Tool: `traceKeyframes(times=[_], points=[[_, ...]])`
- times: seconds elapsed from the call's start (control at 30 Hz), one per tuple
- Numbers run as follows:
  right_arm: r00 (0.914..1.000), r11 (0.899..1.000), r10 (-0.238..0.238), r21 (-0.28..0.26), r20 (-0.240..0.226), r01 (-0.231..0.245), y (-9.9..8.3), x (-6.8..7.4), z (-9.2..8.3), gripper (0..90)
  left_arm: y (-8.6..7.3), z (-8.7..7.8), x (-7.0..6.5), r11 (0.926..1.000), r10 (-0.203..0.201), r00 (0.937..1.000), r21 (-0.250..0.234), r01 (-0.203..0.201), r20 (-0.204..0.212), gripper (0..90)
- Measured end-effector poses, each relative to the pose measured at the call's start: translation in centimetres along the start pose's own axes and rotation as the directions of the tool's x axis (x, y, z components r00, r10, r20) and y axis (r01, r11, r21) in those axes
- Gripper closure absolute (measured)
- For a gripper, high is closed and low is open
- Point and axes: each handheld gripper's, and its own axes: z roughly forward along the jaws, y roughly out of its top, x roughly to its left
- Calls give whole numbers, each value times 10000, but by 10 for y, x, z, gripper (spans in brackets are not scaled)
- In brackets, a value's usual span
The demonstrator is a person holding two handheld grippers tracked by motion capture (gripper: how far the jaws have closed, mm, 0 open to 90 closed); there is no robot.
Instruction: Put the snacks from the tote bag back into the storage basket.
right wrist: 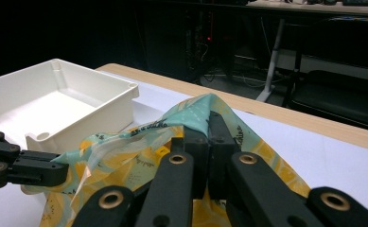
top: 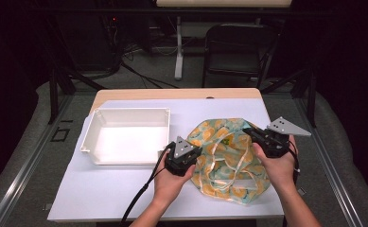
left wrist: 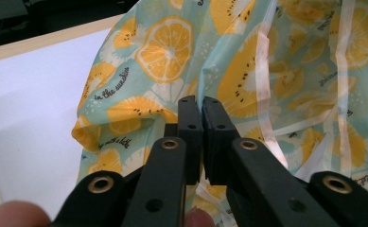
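Spreading across the lower middle of the high view, the white-covered worktop (top: 125, 189) carries everything in play. At centre left on it sits the white bin (top: 125, 136), open-topped with nothing inside it. Just right of the bin, lower centre of the frame, lies the fruit-print bag (top: 226, 161), a thin, crumpled sack in pale green with orange slices and pale ribbon handles trailing over it.

The left gripper (top: 184, 157) sits at the bag's left edge, between bag and bin; in its own view its fingers (left wrist: 189, 124) are clenched on a fold of the fabric. The right gripper (top: 262, 142) holds the bag's upper right edge, and in its view the fingers (right wrist: 217, 137) are pinched tight on a raised peak of cloth, with the left gripper's tip showing at lower left, fabric in it.

Judging by this, both grips are made and the bag is partly lifted off the worktop. Carrying it over and setting it into the bin seems to be what remains, if the bin is the goal.
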Motion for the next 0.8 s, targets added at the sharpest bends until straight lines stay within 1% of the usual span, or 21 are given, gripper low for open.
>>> traceKeyframes(times=[0.1, 0.17, 0.2, 0.27, 0.33, 0.37, 0.4, 0.47, 0.5, 0.53, 0.6, 0.63, 0.67, 0.73, 0.77, 0.8], points=[[9999, 10000, 73, -5, -94, -74, 3, -4, 3, 900, 5, -1, 3, 10000, 10, 10000, -36, -10, -9, 900], [9999, 9999, 105, -77, 16, -104, 5, -7, 4, 900, 11, -2, 5, 9998, -87, 9999, -149, 89, 102, 900], [9999, 9999, 105, -77, 16, -104, 5, -7, 4, 900, 11, -2, 5, 9998, -87, 9999, -149, 89, 102, 900], [9999, 9998, 159, -138, -27, -160, 7, -10, 3, 900, 16, -4, 8, 9990, -318, 9989, -304, 328, 338, 900], [9996, 9995, 271, -186, 17, -271, 10, -13, 2, 900, 23, -7, 10, 9970, -524, 9976, -554, 549, 449, 900], [9993, 9990, 367, -242, 18, -366, 13, -16, 3, 900, 29, -9, 11, 9963, -519, 9977, -665, 547, 432, 900], [9993, 9990, 367, -242, 18, -366, 13, -16, 3, 900, 29, -9, 11, 9963, -519, 9977, -665, 547, 432, 900], [9990, 9985, 443, -322, 24, -442, 14, -16, 3, 900, 37, -12, 13, 9954, -503, 9981, -804, 531, 358, 900], [9994, 9991, 333, -266, 25, -333, 16, -16, 2, 900, 43, -13, 16, 9952, -426, 9988, -871, 445, 228, 900], [9994, 9991, 333, -266, 25, -333, 16, -16, 2, 900, 43, -13, 16, 9952, -426, 9988, -871, 445, 228, 900], [9997, 9994, 209, -271, 91, -207, 17, -16, 0, 900, 51, -16, 21, 9914, -609, 9978, -1142, 636, 273, 900], [9997, 9992, 236, -318, 91, -233, 18, -15, -1, 900, 54, -18, 23, 9905, -673, 9973, -1179, 704, 303, 900], [9997, 9993, 213, -321, 81, -210, 19, -17, -2, 900, 60, -22, 26, 9870, -739, 9967, -1406, 781, 347, 900], [9995, 9986, 321, -417, 42, -319, 20, -18, -2, 900, 63, -24, 26, 9863, -745, 9966, -1446, 790, 362, 900], [9994, 9985, 341, -418, 35, -339, 20, -19, -3, 900, 67, -27, 26, 9854, -689, 9971, -1539, 733, 336, 900], [9994, 9985, 341, -418, 35, -339, 20, -19, -3, 900, 67, -27, 26, 9854, -689, 9971, -1539, 733, 336, 900]])
